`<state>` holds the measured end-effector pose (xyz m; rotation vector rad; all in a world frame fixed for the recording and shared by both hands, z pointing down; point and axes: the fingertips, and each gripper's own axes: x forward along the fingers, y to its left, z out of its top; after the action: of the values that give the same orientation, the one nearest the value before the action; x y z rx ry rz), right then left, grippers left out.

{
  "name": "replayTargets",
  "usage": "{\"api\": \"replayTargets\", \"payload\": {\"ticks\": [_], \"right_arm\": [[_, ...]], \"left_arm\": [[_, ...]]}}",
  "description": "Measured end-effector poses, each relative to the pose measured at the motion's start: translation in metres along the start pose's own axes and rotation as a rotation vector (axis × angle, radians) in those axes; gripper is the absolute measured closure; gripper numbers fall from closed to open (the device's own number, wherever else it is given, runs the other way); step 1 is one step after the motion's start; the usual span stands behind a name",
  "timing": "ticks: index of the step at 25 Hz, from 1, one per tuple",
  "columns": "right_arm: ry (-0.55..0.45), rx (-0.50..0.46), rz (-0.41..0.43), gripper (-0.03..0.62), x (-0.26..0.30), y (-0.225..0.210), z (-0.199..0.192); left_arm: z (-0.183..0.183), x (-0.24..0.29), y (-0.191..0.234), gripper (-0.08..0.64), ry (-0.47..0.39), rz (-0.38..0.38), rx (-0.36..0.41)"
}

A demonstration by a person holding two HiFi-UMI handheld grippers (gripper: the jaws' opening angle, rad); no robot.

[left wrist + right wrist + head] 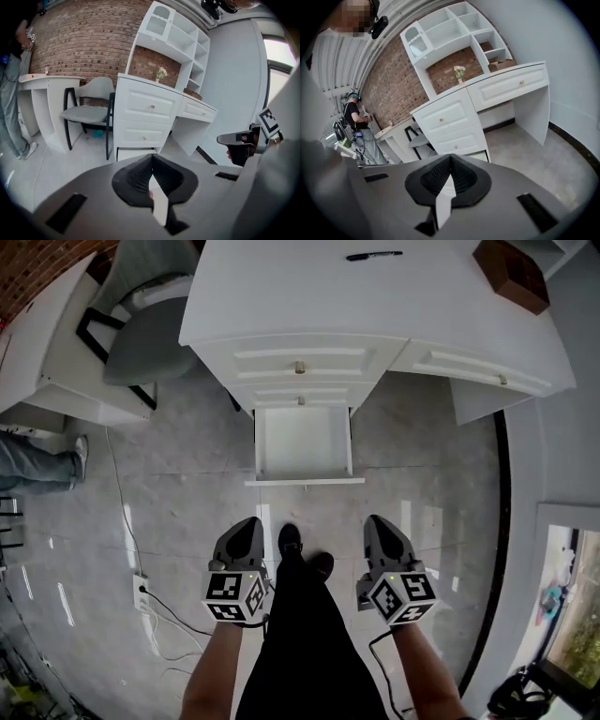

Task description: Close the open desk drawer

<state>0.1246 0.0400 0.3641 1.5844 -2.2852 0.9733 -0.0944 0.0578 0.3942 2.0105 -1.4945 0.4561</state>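
A white desk (375,306) stands ahead with its bottom drawer (303,442) pulled out over the floor, empty inside. The drawer front (305,482) faces me, its small knob just visible. Two shut drawers (149,108) sit above it. My left gripper (247,532) and right gripper (379,529) hang side by side, a short way back from the drawer front, both shut with nothing between the jaws. In the left gripper view the drawer (136,152) shows just beyond the closed jaw tips; in the right gripper view the drawer (477,156) peeks over them.
A grey chair (150,329) stands left of the desk beside a second white table (56,352). A person (14,89) stands at far left. A floor socket (141,592) and cables lie on the tiles at left. A black pen (373,255) and brown box (514,273) rest on the desk.
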Motion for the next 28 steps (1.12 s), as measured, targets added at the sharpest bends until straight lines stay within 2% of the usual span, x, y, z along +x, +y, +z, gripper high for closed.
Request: {"api": "replayTargets", "payload": {"ticks": [5,15,19,22,24,28], "right_arm": [[0.042,0.010,0.015,0.588,0.036,-0.019,-0.062],[0.151,-0.073,-0.013,0.586,0.098,-0.063,-0.171],[0.180,-0.116,-0.020,0.586,0.128,-0.074,-0.201],[0.199,-0.101,-0.044,0.580,0.147,-0.084,-0.223],[0.216,-0.094,-0.051,0.531,0.159,-0.088,-0.236],[0.247,-0.121,-0.049,0.500,0.183,-0.096,-0.258]], "left_arm": [[-0.056,0.035,0.021,0.549,0.013,-0.010,-0.072],[-0.175,0.105,0.058,0.549,0.120,0.024,-0.056],[-0.201,0.127,0.073,0.548,0.132,0.032,-0.053],[-0.212,0.143,0.081,0.520,0.125,0.019,-0.044],[-0.218,0.154,0.085,0.503,0.122,0.013,-0.039],[-0.230,0.176,0.091,0.481,0.122,0.005,-0.047]]}}
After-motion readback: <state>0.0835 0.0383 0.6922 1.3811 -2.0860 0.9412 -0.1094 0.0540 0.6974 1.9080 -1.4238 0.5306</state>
